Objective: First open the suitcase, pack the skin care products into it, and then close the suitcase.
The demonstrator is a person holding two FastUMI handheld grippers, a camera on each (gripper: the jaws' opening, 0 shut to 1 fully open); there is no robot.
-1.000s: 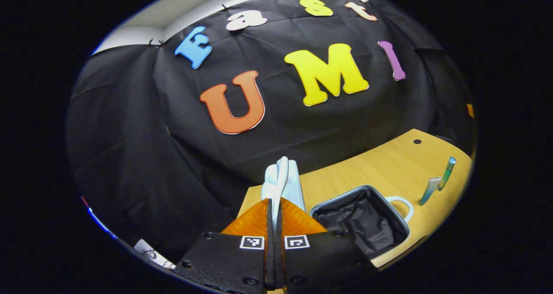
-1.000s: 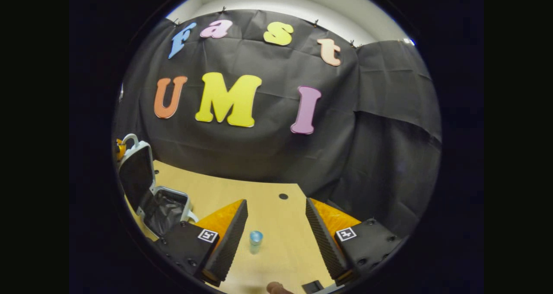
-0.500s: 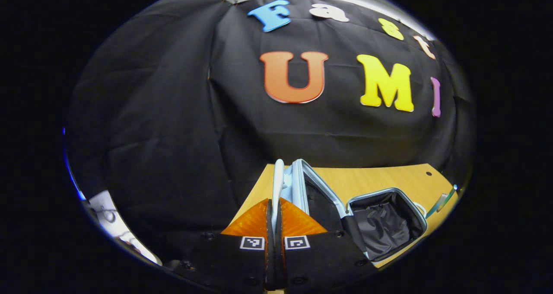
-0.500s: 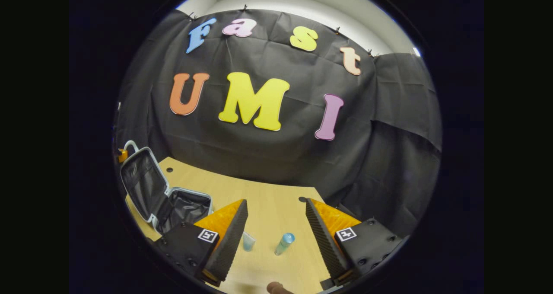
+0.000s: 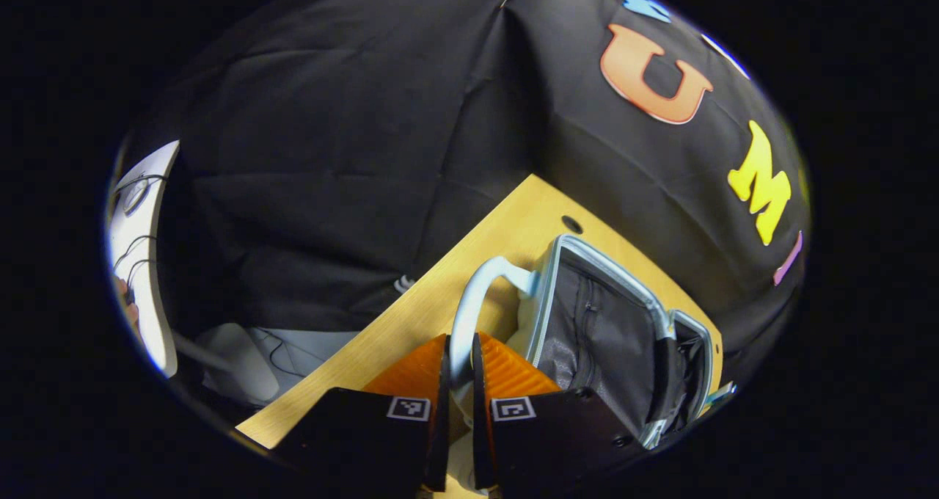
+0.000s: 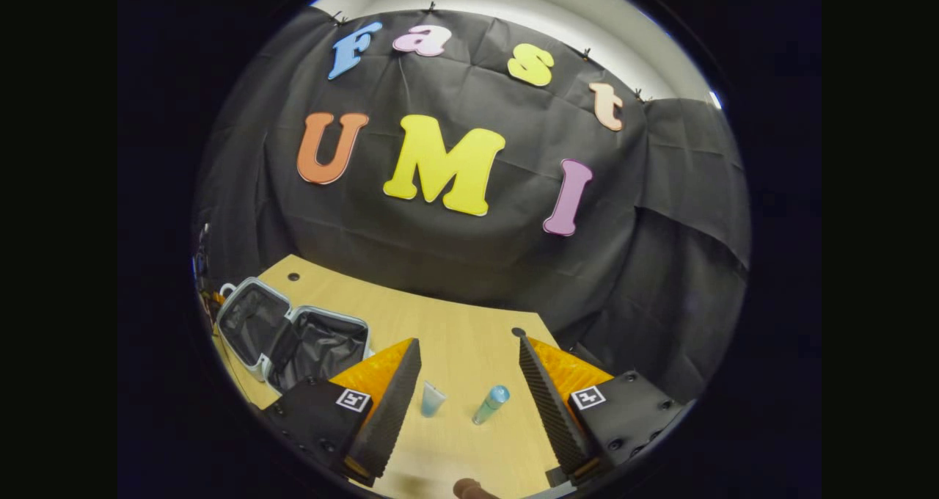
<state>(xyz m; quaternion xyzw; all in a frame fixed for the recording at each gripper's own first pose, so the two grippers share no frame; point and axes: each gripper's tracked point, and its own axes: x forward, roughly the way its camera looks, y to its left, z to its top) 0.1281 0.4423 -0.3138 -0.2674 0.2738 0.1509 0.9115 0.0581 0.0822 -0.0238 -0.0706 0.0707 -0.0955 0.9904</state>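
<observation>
A small pale-blue suitcase (image 6: 293, 337) with black lining lies open on the wooden table (image 6: 455, 337), its lid (image 5: 594, 330) laid nearly flat. My left gripper (image 5: 459, 370) is shut on the lid's pale carry handle (image 5: 477, 293). Two skin care products lie on the table in the right gripper view: a pale tube (image 6: 431, 398) and a teal bottle (image 6: 490, 403). My right gripper (image 6: 469, 392) hangs open just above them, both lying between its spread fingers.
Black cloth walls the back of the table. The table's left edge (image 5: 352, 352) runs close to the lid, with cables and pale objects on the floor (image 5: 242, 352) beyond. A small round hole (image 5: 571, 225) marks the tabletop near the lid.
My left gripper swung the lid by its handle outward and down, from upright to nearly flat on the table. The right gripper shifted slightly, bringing both products between its fingers.
</observation>
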